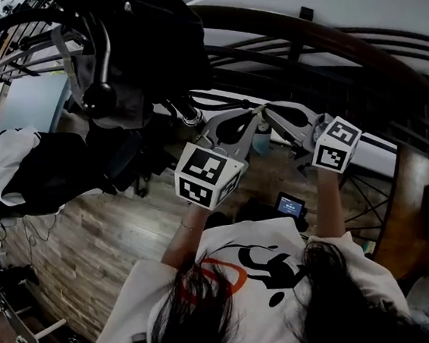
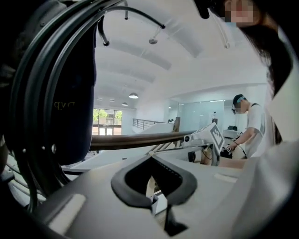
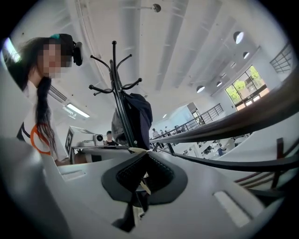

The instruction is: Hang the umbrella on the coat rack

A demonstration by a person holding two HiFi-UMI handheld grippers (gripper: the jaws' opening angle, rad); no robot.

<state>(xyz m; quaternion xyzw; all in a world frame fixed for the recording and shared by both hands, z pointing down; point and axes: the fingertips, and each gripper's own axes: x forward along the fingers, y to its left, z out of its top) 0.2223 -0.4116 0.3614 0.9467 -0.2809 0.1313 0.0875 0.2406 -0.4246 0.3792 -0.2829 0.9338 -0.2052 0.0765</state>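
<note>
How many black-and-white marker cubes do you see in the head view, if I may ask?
2: one black-and-white marker cube at the picture's centre, the other to its right. None appears hidden.

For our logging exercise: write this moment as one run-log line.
left gripper: shut, empty | right gripper: shut, empty | coat rack: dark bundle hanging on it
</note>
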